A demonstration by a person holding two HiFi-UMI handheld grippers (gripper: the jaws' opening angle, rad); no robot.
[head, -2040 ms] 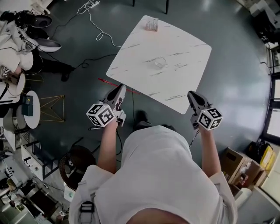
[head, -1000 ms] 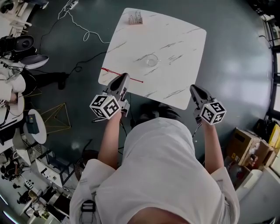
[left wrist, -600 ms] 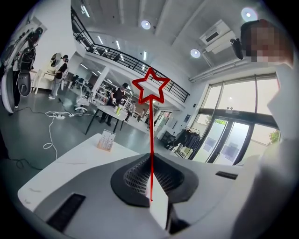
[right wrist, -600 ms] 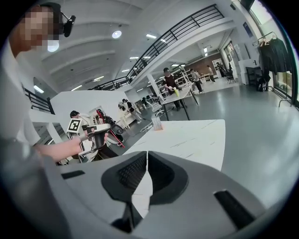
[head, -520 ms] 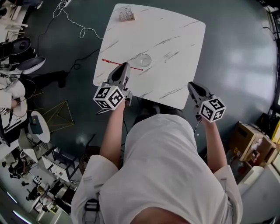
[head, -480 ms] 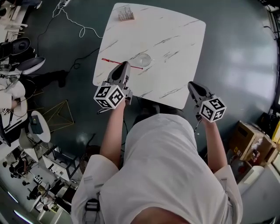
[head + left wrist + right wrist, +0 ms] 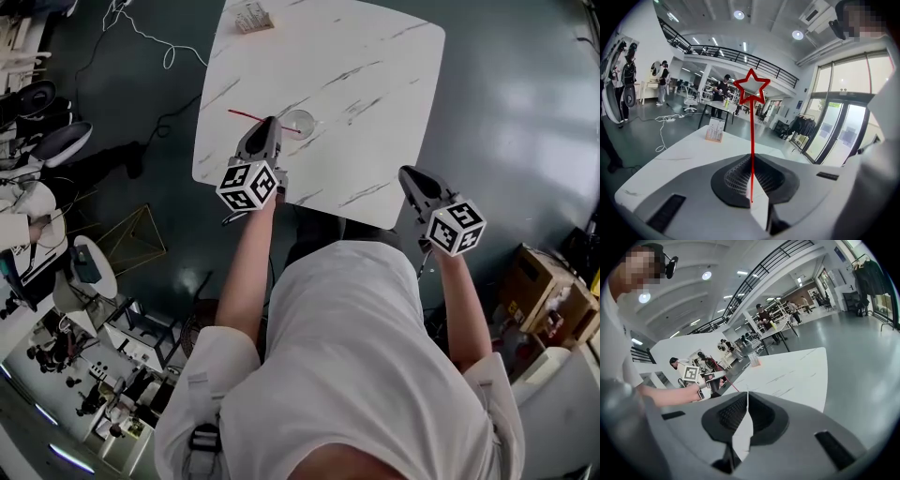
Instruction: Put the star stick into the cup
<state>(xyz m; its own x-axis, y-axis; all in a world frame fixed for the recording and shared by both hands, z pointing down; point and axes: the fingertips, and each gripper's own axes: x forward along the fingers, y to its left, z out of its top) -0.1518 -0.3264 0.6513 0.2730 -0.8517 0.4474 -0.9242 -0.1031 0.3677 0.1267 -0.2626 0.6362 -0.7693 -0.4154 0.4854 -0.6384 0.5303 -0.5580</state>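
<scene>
Head view — star stick (image 7: 246, 115) in claw (image 7: 271, 123)

A big lab hall, people (image 7: 723, 87) working at desks (image 7: 718, 105), wires (image 7: 669, 119) lying on the floor (image 7: 642, 129), a balcony rail (image 7: 740, 55) running up high

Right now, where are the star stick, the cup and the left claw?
star stick (image 7: 752, 136), left gripper view, on its red shaft.
cup (image 7: 305, 118), head view, on its clear middle.
left claw (image 7: 270, 124), head view, between its fingertips.

My head view looks steeply down; both gripper views run close along their jaws; all share the surface (image 7: 375, 84) and left gripper (image 7: 269, 124).
</scene>
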